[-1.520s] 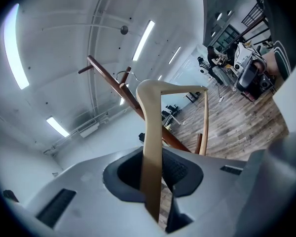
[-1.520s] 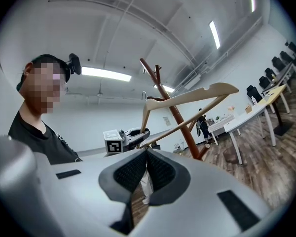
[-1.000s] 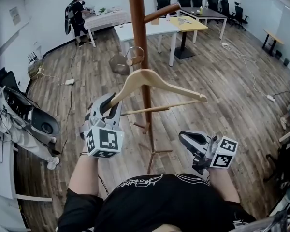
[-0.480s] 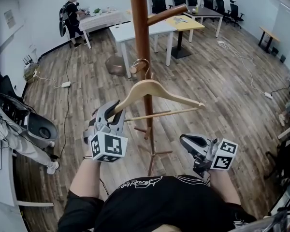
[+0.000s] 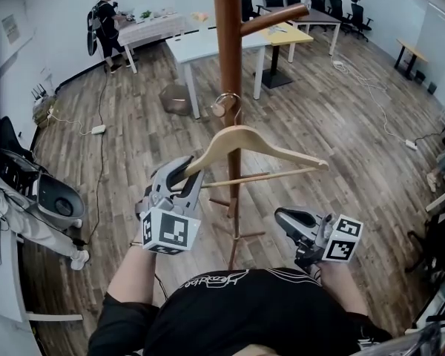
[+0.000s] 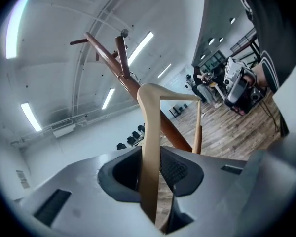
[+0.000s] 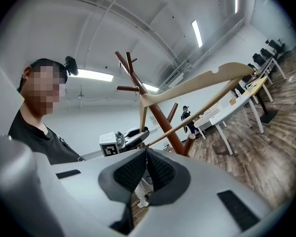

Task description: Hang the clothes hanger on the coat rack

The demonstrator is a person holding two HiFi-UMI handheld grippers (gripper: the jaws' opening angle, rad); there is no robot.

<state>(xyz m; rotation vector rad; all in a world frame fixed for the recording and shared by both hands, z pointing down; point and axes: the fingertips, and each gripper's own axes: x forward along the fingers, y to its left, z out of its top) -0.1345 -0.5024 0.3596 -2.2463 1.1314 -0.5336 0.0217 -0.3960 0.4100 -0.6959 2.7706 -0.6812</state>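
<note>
A pale wooden hanger (image 5: 245, 138) hangs level in front of the brown coat rack pole (image 5: 228, 65). Its wire hook (image 5: 228, 102) loops round a short peg (image 5: 219, 110) on the pole. My left gripper (image 5: 179, 178) is shut on the hanger's left arm, which runs up between the pads (image 6: 149, 132). In the left gripper view the hook (image 6: 122, 74) circles a peg of the rack (image 6: 108, 58). My right gripper (image 5: 300, 225) is lower right, apart from the hanger, its pads together on nothing (image 7: 145, 169). From there the hanger (image 7: 197, 85) and rack (image 7: 160, 117) show ahead.
The rack's feet (image 5: 236, 236) spread on the wood floor just in front of me. White (image 5: 208, 47) and yellow (image 5: 285, 34) tables stand behind it, with a bin (image 5: 174, 99) nearby. A person (image 5: 102, 17) stands far back left. Equipment (image 5: 52, 199) lies at left.
The left gripper and hanger have sunk a little and sit further right in the head view, as does the pole. The hook stays at the peg. The right gripper barely shifted.
</note>
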